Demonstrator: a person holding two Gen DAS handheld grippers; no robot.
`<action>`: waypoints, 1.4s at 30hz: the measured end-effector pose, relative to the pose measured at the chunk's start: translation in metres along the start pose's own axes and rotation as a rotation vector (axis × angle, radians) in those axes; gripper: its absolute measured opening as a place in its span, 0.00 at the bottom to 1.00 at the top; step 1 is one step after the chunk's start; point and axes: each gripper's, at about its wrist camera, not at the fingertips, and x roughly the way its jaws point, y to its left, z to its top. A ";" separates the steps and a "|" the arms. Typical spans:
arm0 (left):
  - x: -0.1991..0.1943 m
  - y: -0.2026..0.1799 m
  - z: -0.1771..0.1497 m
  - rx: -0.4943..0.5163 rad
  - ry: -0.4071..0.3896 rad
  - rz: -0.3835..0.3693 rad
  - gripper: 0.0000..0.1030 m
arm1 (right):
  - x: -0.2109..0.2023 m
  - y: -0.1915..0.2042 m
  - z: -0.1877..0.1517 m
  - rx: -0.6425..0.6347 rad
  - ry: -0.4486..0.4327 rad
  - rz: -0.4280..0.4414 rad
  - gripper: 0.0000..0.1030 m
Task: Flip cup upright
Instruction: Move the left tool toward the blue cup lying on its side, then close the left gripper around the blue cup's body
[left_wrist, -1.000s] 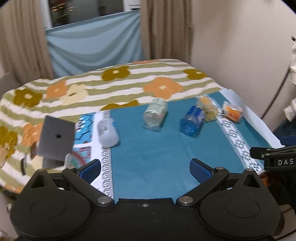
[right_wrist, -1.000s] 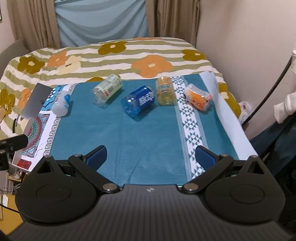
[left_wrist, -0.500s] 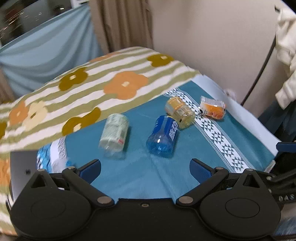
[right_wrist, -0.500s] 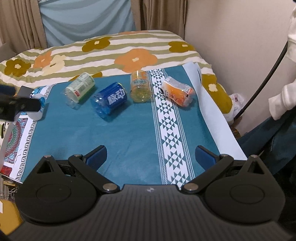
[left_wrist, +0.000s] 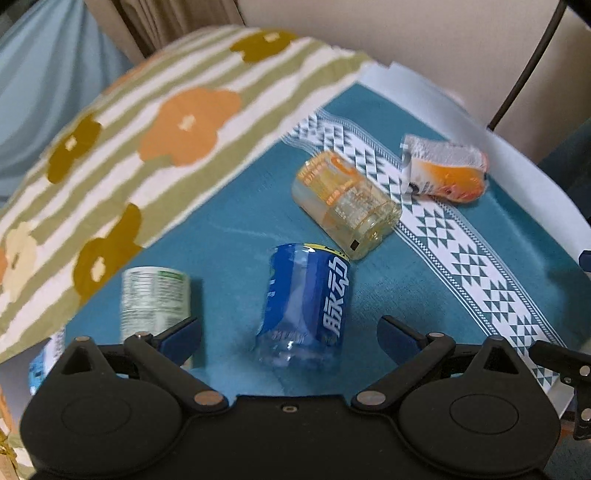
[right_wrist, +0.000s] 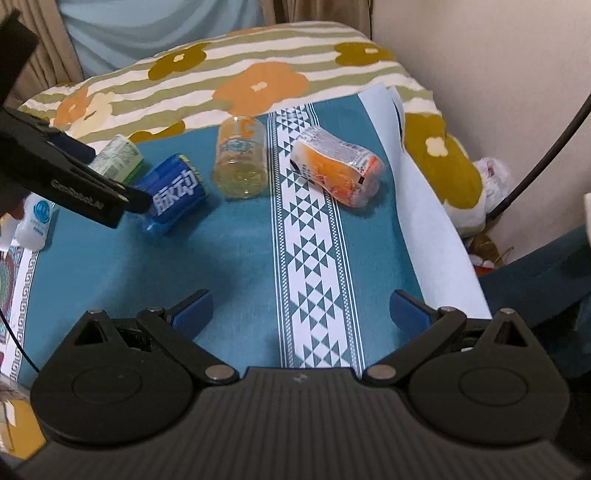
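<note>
On the teal cloth (left_wrist: 229, 206), the blue cup (left_wrist: 306, 306) lies sideways; the left gripper (left_wrist: 290, 334) has closed in around it (jaws spread, grasp imminent), while the right gripper (right_wrist: 301, 314) waits open.

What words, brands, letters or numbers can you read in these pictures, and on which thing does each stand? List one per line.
"脉动": white characters on the blue cup, lying on its side.
"C": orange letter on the yellow cup, seen from the right wrist.
Green cup: small print, too blurred to read.
Orange cup: label print too small to read.
White bottle: blue mark, unreadable.
Left gripper: embossed lettering on its finger, not legible.
</note>
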 end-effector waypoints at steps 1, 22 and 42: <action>0.007 -0.001 0.004 0.004 0.015 -0.005 0.97 | 0.005 -0.003 0.002 0.007 0.010 0.003 1.00; 0.059 0.002 0.011 -0.032 0.149 -0.048 0.66 | 0.045 -0.009 0.014 0.018 0.105 0.080 1.00; -0.041 0.000 -0.063 -0.295 -0.002 -0.052 0.66 | -0.003 0.017 -0.004 -0.028 0.015 0.094 1.00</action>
